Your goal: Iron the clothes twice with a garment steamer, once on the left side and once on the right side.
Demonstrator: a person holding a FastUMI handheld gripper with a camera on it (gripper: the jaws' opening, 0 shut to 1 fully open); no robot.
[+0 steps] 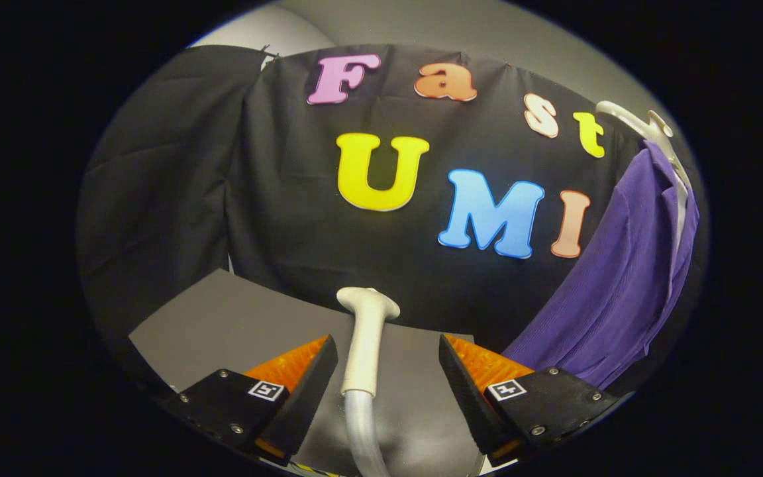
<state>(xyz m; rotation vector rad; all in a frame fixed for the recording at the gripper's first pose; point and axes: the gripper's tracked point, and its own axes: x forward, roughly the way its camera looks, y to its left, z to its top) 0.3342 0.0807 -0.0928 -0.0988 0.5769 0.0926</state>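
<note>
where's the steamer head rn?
In the gripper view, the white plastic steamer head stands between the open tool's fingers, untouched by either; the purple ribbed shirt hangs beyond, to their right.

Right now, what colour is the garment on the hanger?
Purple, with a fine ribbed texture; the garment shows best in the gripper view, beyond the open claw.

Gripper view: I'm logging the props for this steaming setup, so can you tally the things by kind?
Garment steamer, standing between the open fingers of the gripper, untouched: 1
Purple garment, hanging beyond the fingers: 1
White hanger holding it: 1
Grey table: 1
Total: 4
</note>
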